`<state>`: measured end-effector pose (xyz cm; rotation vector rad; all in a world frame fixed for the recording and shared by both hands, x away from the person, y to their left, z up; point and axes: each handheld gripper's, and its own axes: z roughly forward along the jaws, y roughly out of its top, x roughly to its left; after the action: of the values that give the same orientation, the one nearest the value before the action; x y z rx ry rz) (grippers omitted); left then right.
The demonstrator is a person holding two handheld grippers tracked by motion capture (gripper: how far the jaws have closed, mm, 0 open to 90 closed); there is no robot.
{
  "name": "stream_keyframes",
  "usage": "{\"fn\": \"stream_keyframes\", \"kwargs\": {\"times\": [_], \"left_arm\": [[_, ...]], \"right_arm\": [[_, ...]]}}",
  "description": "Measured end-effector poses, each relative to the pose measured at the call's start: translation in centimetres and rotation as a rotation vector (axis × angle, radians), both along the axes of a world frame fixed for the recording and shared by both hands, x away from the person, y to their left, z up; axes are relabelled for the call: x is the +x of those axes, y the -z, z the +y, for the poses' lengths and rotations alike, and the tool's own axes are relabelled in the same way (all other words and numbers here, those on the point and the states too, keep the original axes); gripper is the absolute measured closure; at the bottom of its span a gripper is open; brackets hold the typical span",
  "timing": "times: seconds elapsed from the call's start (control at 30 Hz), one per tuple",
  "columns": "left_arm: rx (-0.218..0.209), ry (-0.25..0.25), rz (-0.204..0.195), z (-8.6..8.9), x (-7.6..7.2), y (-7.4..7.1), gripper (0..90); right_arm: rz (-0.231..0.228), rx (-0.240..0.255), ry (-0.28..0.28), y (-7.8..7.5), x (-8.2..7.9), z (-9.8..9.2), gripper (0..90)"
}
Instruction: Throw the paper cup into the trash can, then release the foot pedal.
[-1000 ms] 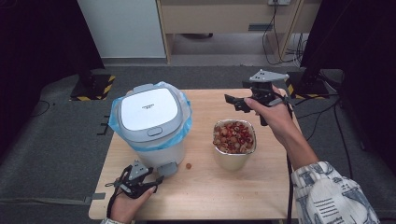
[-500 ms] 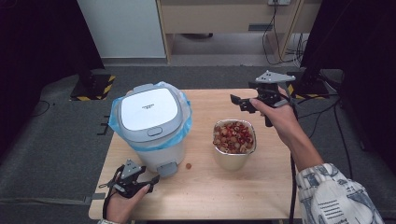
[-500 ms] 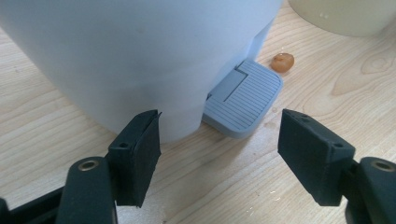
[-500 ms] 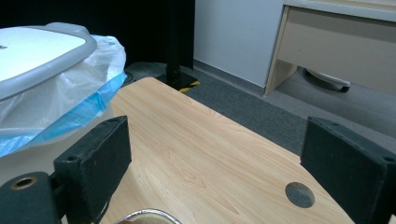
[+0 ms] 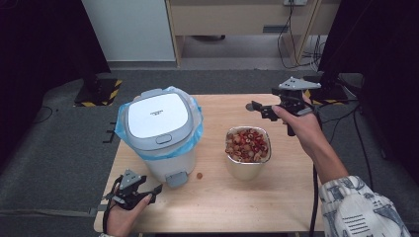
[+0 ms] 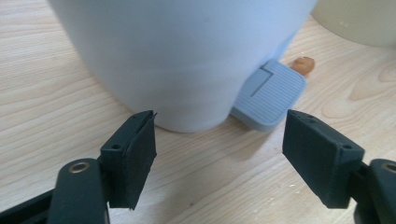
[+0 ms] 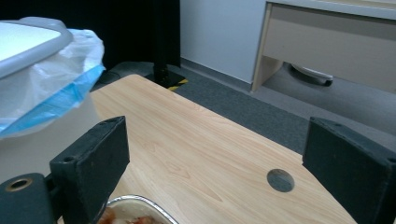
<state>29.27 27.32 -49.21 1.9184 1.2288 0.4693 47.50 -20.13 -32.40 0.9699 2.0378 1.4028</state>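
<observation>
Left claw (image 6: 219, 154), just opened, faces the bin's pedal (image 6: 270, 95).

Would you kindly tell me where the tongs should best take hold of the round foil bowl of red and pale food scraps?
Grip the round foil bowl by its rolled rim, coming from above with one jaw inside and one outside. It stands upright and full, and its body looks too wide to span. The right tongs hang open just behind it.
</observation>
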Motion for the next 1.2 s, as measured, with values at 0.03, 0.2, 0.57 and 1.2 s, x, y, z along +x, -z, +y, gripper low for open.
{"fn": "stream_keyframes", "kwargs": {"times": [0.03,0.2,0.57,1.2], "left_arm": [[-0.001,-0.005,0.001,0.1,0.0,0.0,24.6],[0.005,-0.024,0.001,0.4,0.1,0.1,22.4],[0.009,-0.048,0.002,0.8,0.2,0.2,20.8],[0.011,-0.063,-0.003,1.1,0.2,0.3,20.6]], "right_arm": [[0.0,0.001,0.003,0.0,0.0,-0.1,7.5],[0.001,0.004,0.024,0.3,-0.1,-0.9,7.2],[0.004,0.005,0.05,0.6,-0.2,-2.2,7.2],[0.016,-0.002,0.092,1.7,-0.7,-4.6,7.1]]}}
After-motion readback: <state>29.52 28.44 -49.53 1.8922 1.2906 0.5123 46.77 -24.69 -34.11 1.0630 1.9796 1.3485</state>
